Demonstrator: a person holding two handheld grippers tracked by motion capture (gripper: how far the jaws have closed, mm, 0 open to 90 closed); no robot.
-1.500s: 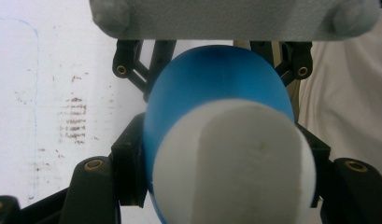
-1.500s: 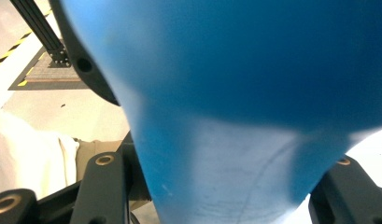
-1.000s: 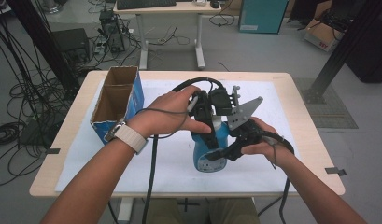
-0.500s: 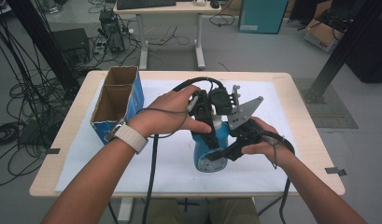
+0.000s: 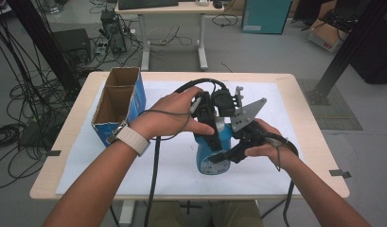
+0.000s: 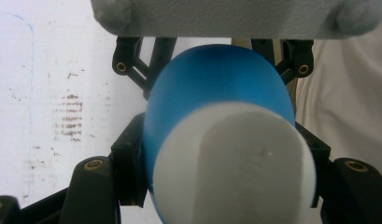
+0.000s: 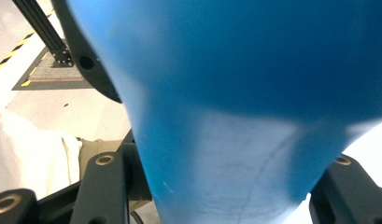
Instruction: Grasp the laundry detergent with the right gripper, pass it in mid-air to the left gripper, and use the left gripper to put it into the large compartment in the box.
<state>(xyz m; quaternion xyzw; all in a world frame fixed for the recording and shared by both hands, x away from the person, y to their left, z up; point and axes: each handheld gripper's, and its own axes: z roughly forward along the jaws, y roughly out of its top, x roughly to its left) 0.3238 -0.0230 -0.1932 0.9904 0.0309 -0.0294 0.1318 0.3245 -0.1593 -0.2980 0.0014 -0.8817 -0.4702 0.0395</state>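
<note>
We see a blue bottle (image 5: 218, 151) held over the middle of the white sheet (image 5: 172, 163) on the table (image 5: 307, 118) — both grippers are on it. In the high view the left hand (image 5: 170, 116) brings the left gripper (image 5: 207, 124) onto the bottle's upper part, while the right hand (image 5: 262, 146) holds the right gripper (image 5: 229, 153) against its lower body. Whether the bottle's base touches the sheet we can't tell.

Left gripper view: the bottle's white cap (image 6: 235, 163) points at the camera, blue body (image 6: 216, 84) behind it, black jaws pressed to it on both sides — clamped on the bottle. Right gripper view: the blue bottle (image 7: 235, 93) sits v. close between the black jaws, which meet its narrower part on each side, so this gripper is clamped on it too.

No brand or label text is readable on the bottle. An open cardboard box (image 5: 118, 101) w/ blue sides stands at the table's left; any print on it is too small to read.
</note>
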